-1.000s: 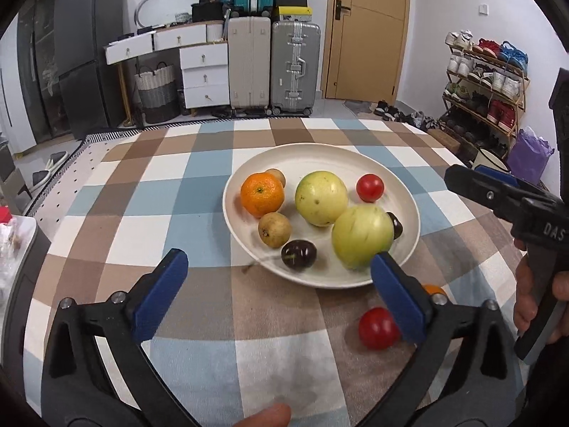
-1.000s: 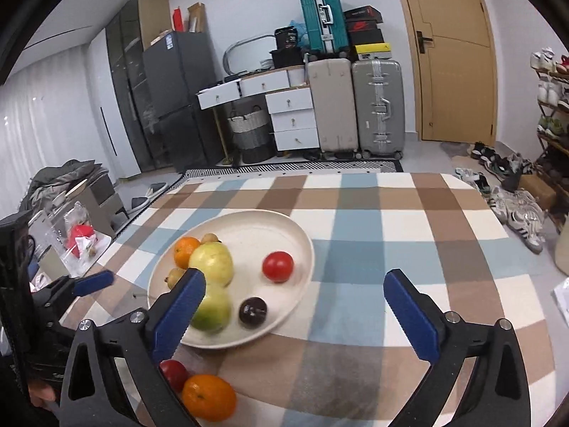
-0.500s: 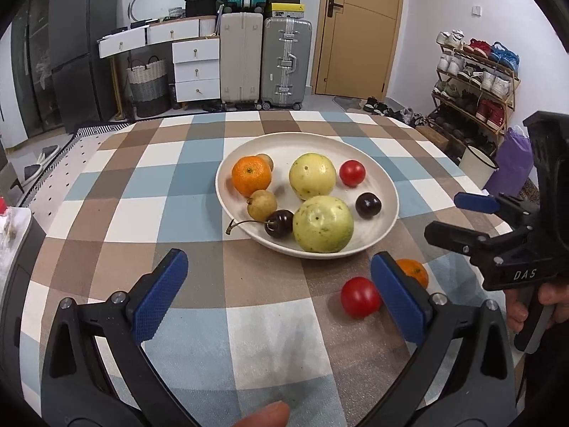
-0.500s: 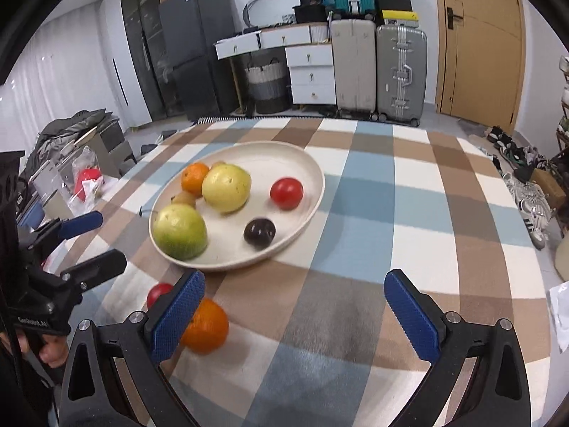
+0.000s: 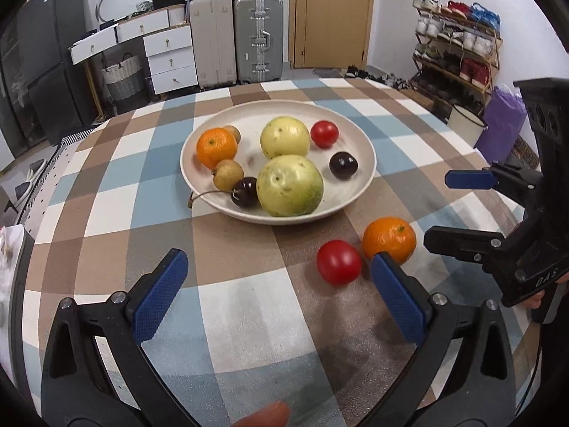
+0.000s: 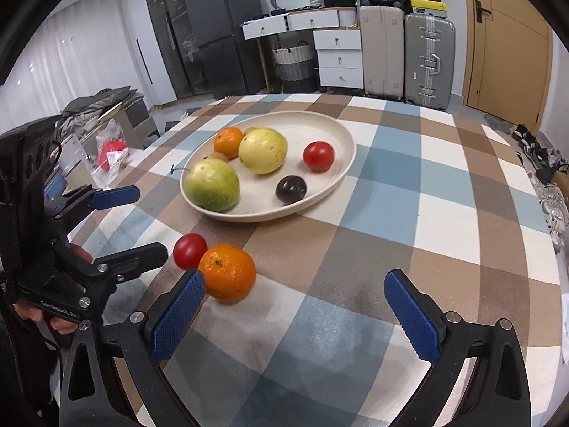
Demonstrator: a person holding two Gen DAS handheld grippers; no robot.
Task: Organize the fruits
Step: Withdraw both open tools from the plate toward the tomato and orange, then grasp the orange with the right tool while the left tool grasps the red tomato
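Observation:
A cream plate (image 5: 362, 142) (image 6: 341, 131) on the checked tablecloth holds an orange (image 5: 216, 146), two yellow-green round fruits (image 5: 290, 185) (image 5: 284, 137), a red tomato (image 5: 324, 134), dark plums (image 5: 343, 165) and small brown fruits (image 5: 228, 174). On the cloth in front of the plate lie a loose tomato (image 5: 338, 262) (image 6: 189, 251) and a loose orange (image 5: 388, 240) (image 6: 227, 272), touching each other. My left gripper (image 5: 277, 302) is open above the cloth, the tomato just inside its right finger. My right gripper (image 6: 295, 315) is open, its left finger beside the orange. Neither holds anything.
The table's curved edge drops off on the left and right. Beyond it stand suitcases (image 5: 258, 37), white drawers (image 5: 170, 60), a shoe rack (image 5: 458, 53) and a wooden door (image 5: 330, 14). A person's hand (image 6: 62, 323) holds the left gripper's handle.
Both grippers have pulled back from the plate and dropped lower. The loose tomato and orange now sit nearer the fingers. Nothing was picked up.

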